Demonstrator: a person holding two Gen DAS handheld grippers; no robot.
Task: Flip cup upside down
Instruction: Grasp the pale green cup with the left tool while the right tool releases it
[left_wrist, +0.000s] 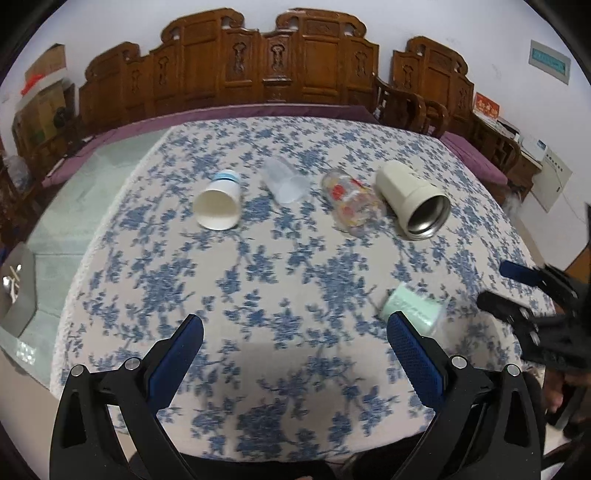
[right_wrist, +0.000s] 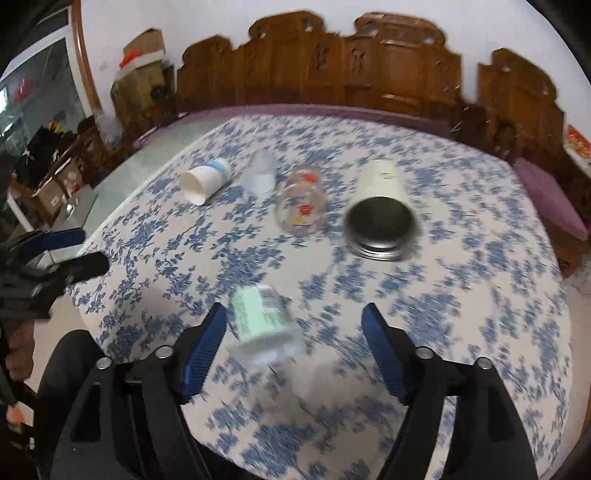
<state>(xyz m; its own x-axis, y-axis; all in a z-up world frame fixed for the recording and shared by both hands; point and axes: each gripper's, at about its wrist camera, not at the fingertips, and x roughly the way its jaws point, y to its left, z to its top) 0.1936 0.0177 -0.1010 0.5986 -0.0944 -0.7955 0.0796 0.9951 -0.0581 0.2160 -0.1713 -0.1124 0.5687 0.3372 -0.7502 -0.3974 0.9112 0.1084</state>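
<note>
A pale green plastic cup (right_wrist: 264, 323) lies on its side on the blue-flowered tablecloth (right_wrist: 461, 295), blurred, just ahead of my right gripper (right_wrist: 295, 314) and close to its left finger. The right gripper is open and holds nothing. The same green cup shows in the left wrist view (left_wrist: 415, 308), beside the right finger of my left gripper (left_wrist: 295, 325), which is open and empty. The right gripper also shows at the right edge of the left wrist view (left_wrist: 495, 284).
Further back lie a white paper cup (left_wrist: 218, 204), a clear plastic cup (left_wrist: 283, 181), a printed glass (left_wrist: 351, 201) and a cream steel tumbler (left_wrist: 412, 197), all on their sides. Carved wooden chairs (left_wrist: 280, 59) stand behind the table. The table's near edge is close.
</note>
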